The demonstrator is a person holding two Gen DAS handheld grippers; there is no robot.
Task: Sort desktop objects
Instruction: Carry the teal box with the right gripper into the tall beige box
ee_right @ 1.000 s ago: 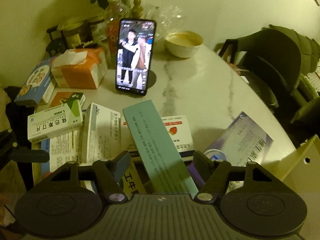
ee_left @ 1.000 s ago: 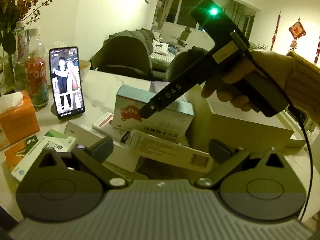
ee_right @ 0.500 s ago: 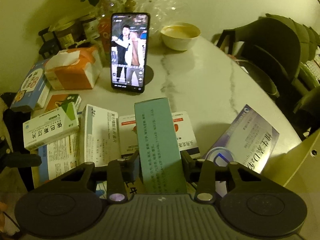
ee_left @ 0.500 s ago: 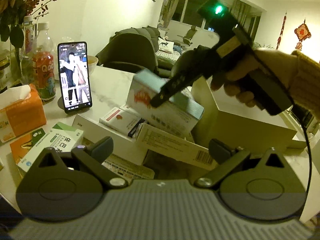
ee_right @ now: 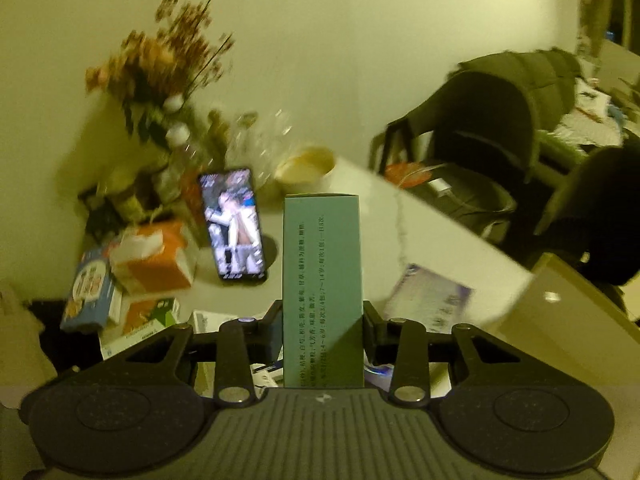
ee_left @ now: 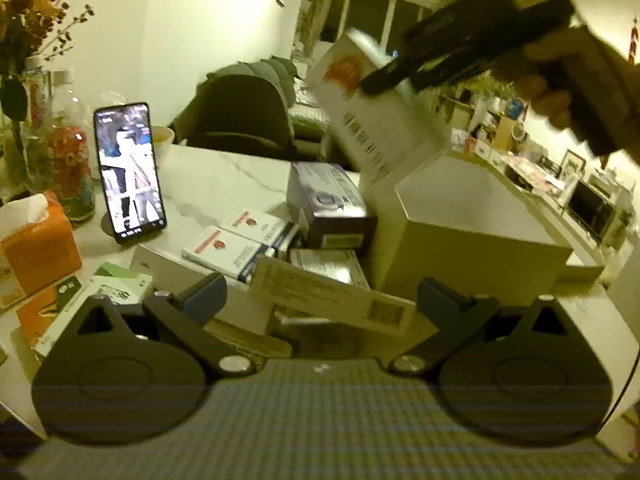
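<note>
Two fingers (ee_right: 276, 330) now clamped — green box (ee_right: 322, 276) airborne.

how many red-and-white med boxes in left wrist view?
2, side by side atop the pile right of the phone: one nearer, one behind. More may be buried.

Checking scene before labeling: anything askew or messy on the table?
Yes. The medicine boxes lie in a crooked, overlapping pile beside the open white box. The right gripper holds a teal box tilted in the air.
</note>
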